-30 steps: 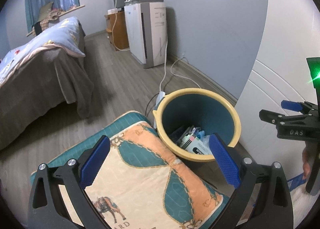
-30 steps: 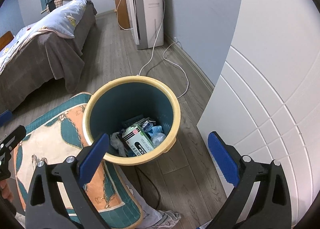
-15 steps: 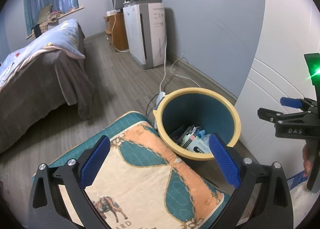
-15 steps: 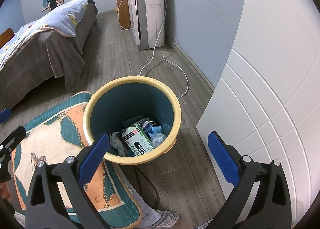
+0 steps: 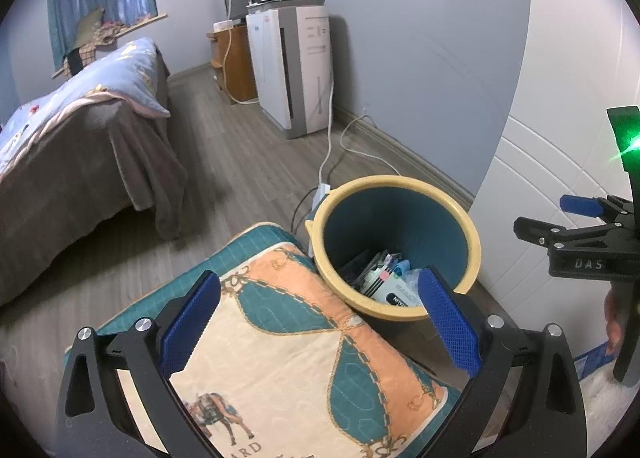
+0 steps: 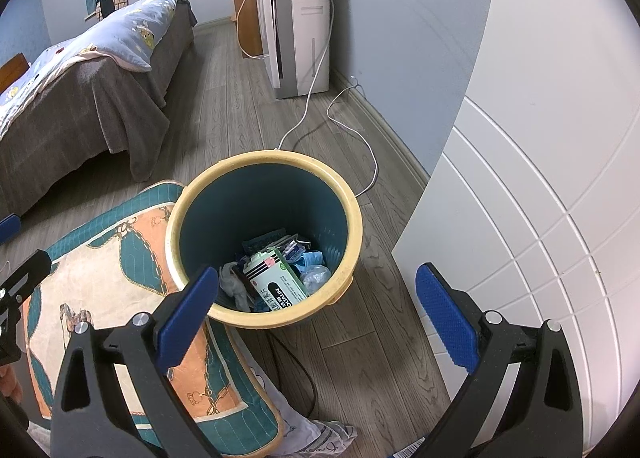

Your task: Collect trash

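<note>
Hovering above a quilted cushion [image 5: 280, 338], left gripper [image 5: 316, 318] spreading its blue-padded fingers [image 5: 190, 324] wide and pinching nothing. Hanging over the floor, right gripper [image 6: 316, 318] also gaping wide, nothing between its blue pads [image 6: 446, 320]. Sitting on the grey wood floor [image 6: 240, 114], a teal waste bin [image 6: 264, 234] with a yellow rim, at 12 o'clock of the right gripper and at 1 o'clock of the left one. Lying at the bottom of the bin, collected trash: a white-and-green carton [image 6: 276, 282], crumpled blue plastic [image 6: 312, 262], a grey wad [image 6: 232, 284] and a dark packet. Touching the bin's rim at its 8 o'clock, the cushion, patterned in orange, teal and cream. Trailing from behind the bin toward 12 o'clock, a white cable [image 6: 308, 98] running to a white air purifier [image 6: 296, 26] against the wall. Standing at 10 o'clock, a bed [image 6: 80, 82] with a brown cover and a pale blue quilt. Filling 3 o'clock, a white panelled door [image 6: 540, 218].
</note>
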